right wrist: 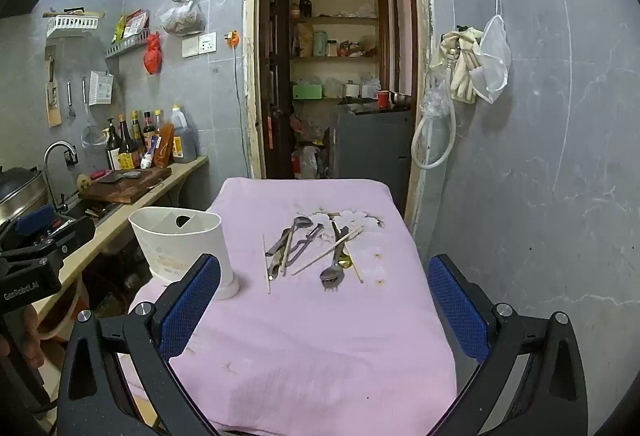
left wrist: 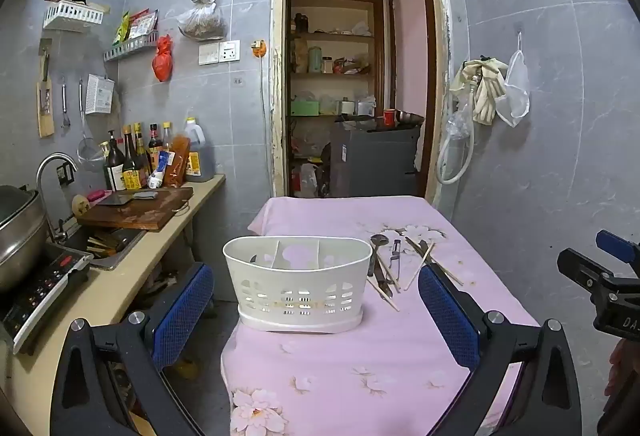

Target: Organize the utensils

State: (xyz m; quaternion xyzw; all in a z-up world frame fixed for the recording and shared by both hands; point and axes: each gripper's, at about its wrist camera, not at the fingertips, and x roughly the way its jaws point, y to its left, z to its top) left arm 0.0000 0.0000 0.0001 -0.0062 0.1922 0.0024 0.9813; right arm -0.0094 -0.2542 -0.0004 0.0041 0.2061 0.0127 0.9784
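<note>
I see both claws spread wide, nothing between the pads: left gripper [left wrist: 316,312], right gripper [right wrist: 324,296]. The white caddy [left wrist: 298,282] stands upright on the left side of the pink cloth [right wrist: 312,348], directly ahead of the left gripper. The utensil pile [right wrist: 312,254] of spoons, fork [right wrist: 332,274] and chopsticks lies loose just right of the caddy, overlapping each other, mid-table. The counter [left wrist: 120,284] with cutting board [left wrist: 140,209] and bottles runs close along the left. An open doorway [right wrist: 336,75] is at the far end.
</note>
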